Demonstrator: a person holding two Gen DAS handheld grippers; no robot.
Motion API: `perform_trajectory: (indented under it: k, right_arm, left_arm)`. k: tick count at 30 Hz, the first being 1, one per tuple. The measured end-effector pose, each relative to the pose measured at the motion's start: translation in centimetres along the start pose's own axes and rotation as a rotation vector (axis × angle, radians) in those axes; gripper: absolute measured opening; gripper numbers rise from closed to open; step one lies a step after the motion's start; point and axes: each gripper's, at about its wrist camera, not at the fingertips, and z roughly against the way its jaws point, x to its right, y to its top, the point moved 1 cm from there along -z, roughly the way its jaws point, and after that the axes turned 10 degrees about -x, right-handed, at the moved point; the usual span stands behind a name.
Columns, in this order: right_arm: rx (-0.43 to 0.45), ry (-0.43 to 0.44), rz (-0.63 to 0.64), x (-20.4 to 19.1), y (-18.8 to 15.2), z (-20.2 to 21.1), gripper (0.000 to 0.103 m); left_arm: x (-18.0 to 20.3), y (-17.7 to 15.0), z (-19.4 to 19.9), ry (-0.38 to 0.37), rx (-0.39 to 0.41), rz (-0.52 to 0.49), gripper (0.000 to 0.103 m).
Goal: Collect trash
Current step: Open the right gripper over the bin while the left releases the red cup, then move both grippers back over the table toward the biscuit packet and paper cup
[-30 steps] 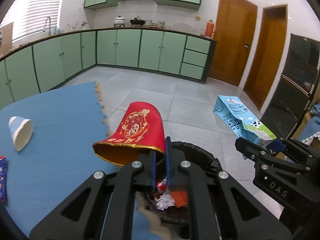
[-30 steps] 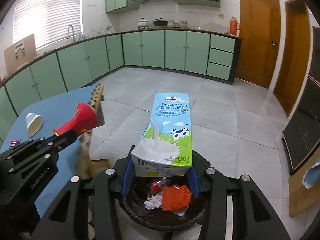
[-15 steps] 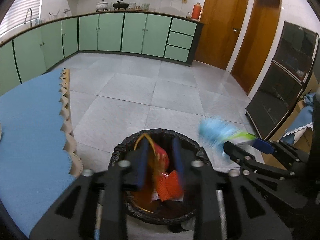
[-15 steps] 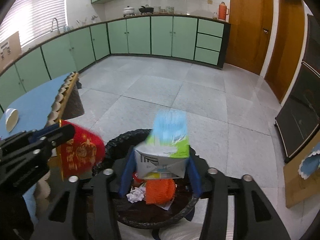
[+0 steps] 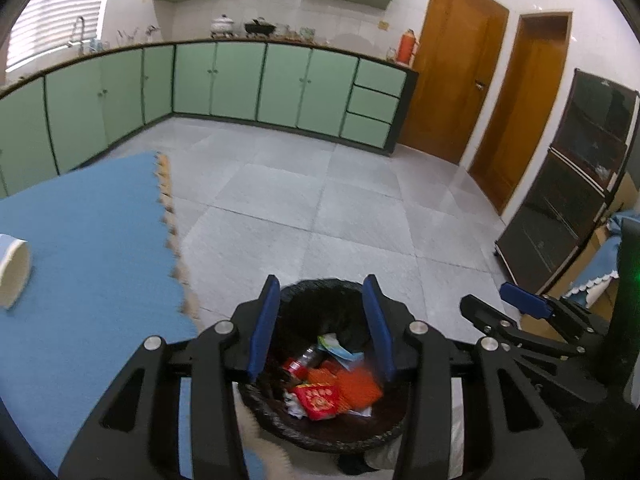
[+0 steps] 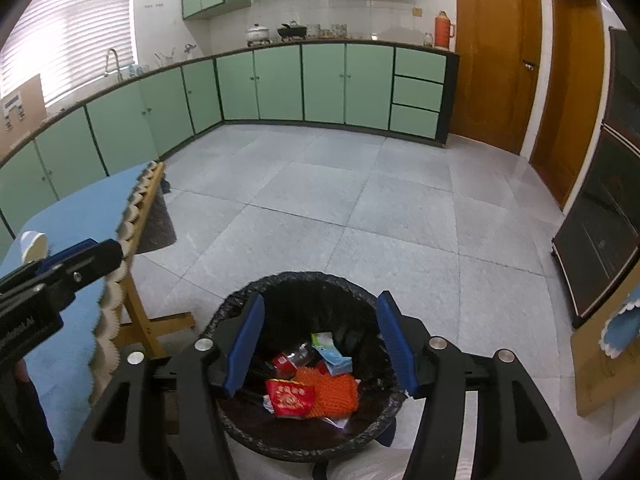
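Observation:
A black-lined trash bin [image 5: 320, 436] [image 6: 296, 280] stands on the floor beside the table. Inside lie the red paper cup [image 5: 318, 400] [image 6: 290, 396], the blue-green milk carton [image 5: 336, 348] [image 6: 332, 354], orange netting [image 6: 336, 390] and other scraps. My left gripper [image 5: 322, 324] is open and empty over the bin. My right gripper [image 6: 318, 338] is open and empty over the bin too; it also shows at the right of the left wrist view [image 5: 520, 308]. A white paper cup [image 5: 12, 272] [image 6: 32, 244] lies on its side on the blue table [image 5: 80, 260].
The table's scalloped edge [image 6: 124, 240] and wooden leg [image 6: 140, 312] are left of the bin. Grey tiled floor [image 6: 360, 208] stretches to green cabinets [image 6: 280, 80]. A dark glass cabinet [image 5: 568, 200] stands at right, wooden doors [image 6: 496, 52] behind.
Both grippers opened over the bin. The red cup dropped from the left gripper and the milk carton from the right; both now lie in the bin.

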Motion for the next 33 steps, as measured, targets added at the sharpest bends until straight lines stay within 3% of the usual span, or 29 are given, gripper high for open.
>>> perform_trajectory:
  k: [5,10,24,33]
  right_arm:
    - [0.036,0.039,0.033,-2.3,0.3,1.8,0.067]
    - [0.081,0.093,0.091,-5.8,0.5,3.4,0.083]
    - [0.104,0.221,0.216,-15.8,1.1,3.7,0.096]
    - [0.107,0.291,0.291,-21.8,0.9,3.2,0.096]
  left_arm:
    - [-1.9,-0.2,3.2,0.073,0.060,0.013,0.055]
    - [-5.0,-1.0,6.4,0.151,0.108,0.059,0.070]
    - [-17.3,-4.0,13.1,0.470,0.127,0.238,0.081]
    - [-23.1,-6.4,15.5,0.586,0.099,0.345,0.084]
